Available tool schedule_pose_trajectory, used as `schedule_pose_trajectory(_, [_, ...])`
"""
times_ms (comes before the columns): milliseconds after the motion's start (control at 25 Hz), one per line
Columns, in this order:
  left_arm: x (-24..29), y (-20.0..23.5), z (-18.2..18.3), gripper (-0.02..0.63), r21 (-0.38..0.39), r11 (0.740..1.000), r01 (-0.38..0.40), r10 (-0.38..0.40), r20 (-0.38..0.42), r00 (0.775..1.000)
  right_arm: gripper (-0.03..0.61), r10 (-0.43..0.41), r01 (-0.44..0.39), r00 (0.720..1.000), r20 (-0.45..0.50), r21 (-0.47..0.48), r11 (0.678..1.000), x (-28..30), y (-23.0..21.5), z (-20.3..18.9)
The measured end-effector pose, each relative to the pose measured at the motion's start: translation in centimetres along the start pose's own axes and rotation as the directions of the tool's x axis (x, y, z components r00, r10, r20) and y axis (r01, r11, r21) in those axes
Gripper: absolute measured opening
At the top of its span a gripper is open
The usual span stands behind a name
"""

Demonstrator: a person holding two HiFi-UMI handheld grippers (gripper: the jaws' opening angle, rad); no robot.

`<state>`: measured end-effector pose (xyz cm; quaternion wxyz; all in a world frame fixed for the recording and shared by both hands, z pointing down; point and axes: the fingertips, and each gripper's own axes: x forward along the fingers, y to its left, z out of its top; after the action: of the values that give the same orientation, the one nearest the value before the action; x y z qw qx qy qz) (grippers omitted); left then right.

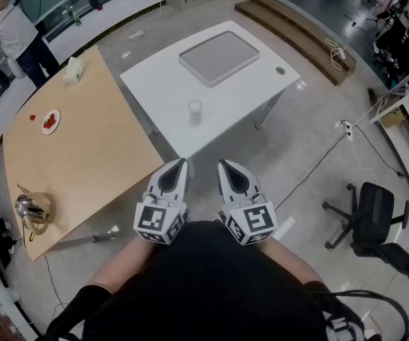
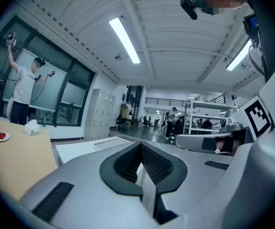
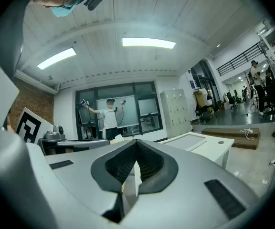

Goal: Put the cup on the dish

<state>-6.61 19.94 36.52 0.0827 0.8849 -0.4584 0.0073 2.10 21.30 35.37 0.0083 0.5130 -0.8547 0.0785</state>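
Person wearing black top (image 1: 211,283). Left gripper (image 1: 182,163) & right gripper (image 1: 223,165) both showing grey tapered shells w/ black mesh-textured pads (image 2: 159,163); each carrying a white marker cube (image 1: 159,222) w/ black squares on visible faces.

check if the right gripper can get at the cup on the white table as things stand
Probably yes: the cup stands in the open on the white table, nothing between it and the right gripper. That gripper sits short of the table, fingers shut, so it must advance and open.
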Motion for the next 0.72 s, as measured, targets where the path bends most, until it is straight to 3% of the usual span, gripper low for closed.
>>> schedule_pose_trajectory(360, [0.3,-0.6,-0.6,0.008,0.001,1.000,-0.002,0.002,-0.022,1.000,0.012,0.007,-0.006,1.000,-0.011,0.011,1.000,-0.2,-0.5,-0.5])
schedule_pose_trajectory(720, [0.7,-1.9,-1.1,0.008,-0.004,0.998,-0.055,0.055,-0.026,0.998,0.012,0.034,-0.033,0.999,-0.015,0.065,0.997,-0.9,-2.4,-0.7])
